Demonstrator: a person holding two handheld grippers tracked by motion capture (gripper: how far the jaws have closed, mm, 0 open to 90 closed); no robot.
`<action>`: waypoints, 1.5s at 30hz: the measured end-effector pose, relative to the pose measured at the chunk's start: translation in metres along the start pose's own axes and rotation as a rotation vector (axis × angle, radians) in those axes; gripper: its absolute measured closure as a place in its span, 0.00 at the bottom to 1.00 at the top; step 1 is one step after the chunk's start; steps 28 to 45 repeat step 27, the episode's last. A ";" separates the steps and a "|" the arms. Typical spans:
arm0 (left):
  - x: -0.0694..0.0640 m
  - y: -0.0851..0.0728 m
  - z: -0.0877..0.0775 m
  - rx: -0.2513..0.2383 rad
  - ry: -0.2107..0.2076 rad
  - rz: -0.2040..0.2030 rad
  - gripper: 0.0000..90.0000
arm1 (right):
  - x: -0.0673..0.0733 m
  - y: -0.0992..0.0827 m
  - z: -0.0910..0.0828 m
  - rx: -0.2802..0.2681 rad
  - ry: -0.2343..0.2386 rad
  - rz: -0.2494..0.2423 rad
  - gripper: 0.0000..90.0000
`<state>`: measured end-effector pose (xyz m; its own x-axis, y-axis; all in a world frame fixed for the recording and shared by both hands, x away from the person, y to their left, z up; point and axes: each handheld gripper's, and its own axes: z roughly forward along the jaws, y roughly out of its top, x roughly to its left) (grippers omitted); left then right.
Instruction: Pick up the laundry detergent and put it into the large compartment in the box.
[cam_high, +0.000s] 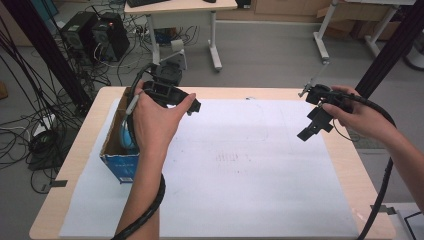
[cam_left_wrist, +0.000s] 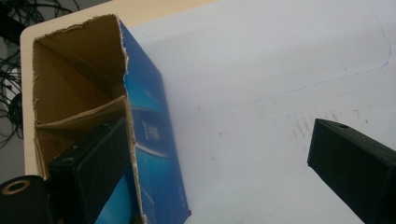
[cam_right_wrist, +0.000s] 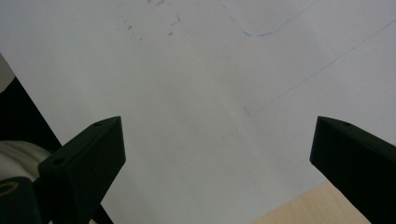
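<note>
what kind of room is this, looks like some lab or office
Probably a lab or office workroom. Computer towers sit on the floor amid tangled cables, a desk stands behind, and the table carries a white sheet.

light: even, bright indoor | shadows: soft, faint | glare: mild on white sheet (cam_high: 240, 160) | focus: both gripper views perhaps slightly soft

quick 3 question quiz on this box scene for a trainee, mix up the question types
1. True or false: one jaw of the left tongs is inside the open blue box.
2. The right tongs are: A) shut on the box B) open above the white paper C) resting on the floor.
3. Which side of the table is the box on in the high view?

Key: 1 true. 2 B. 3 The left side.
</note>
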<state>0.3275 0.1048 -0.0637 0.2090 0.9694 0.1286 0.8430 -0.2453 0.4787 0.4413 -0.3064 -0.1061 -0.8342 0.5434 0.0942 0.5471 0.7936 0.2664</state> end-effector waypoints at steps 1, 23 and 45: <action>0.000 0.000 0.000 0.001 0.000 -0.001 0.07 | 0.000 0.000 0.000 0.001 -0.001 -0.002 0.04; -0.001 -0.007 -0.002 -0.005 -0.002 -0.002 0.07 | 0.003 -0.001 0.002 0.008 -0.010 -0.014 0.04; -0.001 -0.014 -0.005 -0.019 -0.001 -0.011 0.07 | 0.008 0.000 0.003 0.019 -0.021 -0.028 0.04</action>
